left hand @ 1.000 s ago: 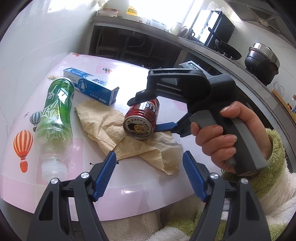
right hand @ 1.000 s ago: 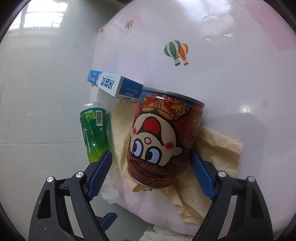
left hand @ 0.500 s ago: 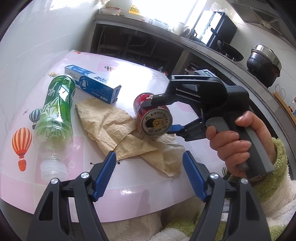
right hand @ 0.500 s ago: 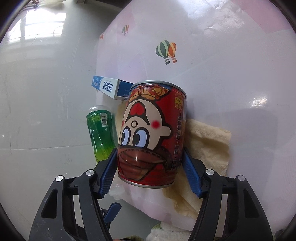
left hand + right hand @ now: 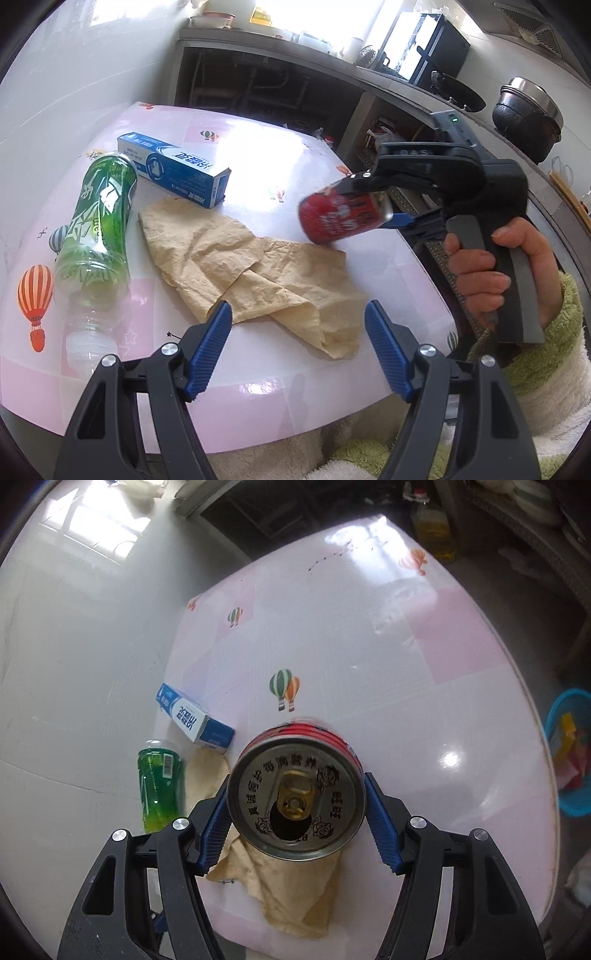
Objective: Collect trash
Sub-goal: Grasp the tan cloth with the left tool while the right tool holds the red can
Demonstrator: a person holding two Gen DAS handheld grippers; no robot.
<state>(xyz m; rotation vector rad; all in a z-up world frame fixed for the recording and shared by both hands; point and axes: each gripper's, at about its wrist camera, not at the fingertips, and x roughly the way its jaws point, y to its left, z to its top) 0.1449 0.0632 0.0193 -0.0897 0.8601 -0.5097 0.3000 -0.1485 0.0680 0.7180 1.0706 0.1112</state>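
Observation:
My right gripper (image 5: pixel 295 801) is shut on a red drink can (image 5: pixel 295 797), whose opened top faces the camera. From the left wrist view the red can (image 5: pixel 341 218) hangs above the table's right side, held in the right gripper (image 5: pixel 369 206) by a person's hand (image 5: pixel 480 266). My left gripper (image 5: pixel 299 347) is open with nothing between its fingers, over the near table edge. On the pink table (image 5: pixel 258 147) lie a crumpled tan paper (image 5: pixel 251 266), a green plastic bottle (image 5: pixel 96 236) on its side, and a blue toothpaste box (image 5: pixel 173 168).
A blue basket (image 5: pixel 570 753) with colourful bits stands on the floor right of the table. A white wall runs along the table's left. A kitchen counter with pots (image 5: pixel 528 110) is behind. A green and white fleece sleeve (image 5: pixel 546 350) is at the lower right.
The right gripper closed on the can, lifted it off the tan paper and carried it to the right, tilting it so its opened top now faces the right camera. The left gripper stayed put.

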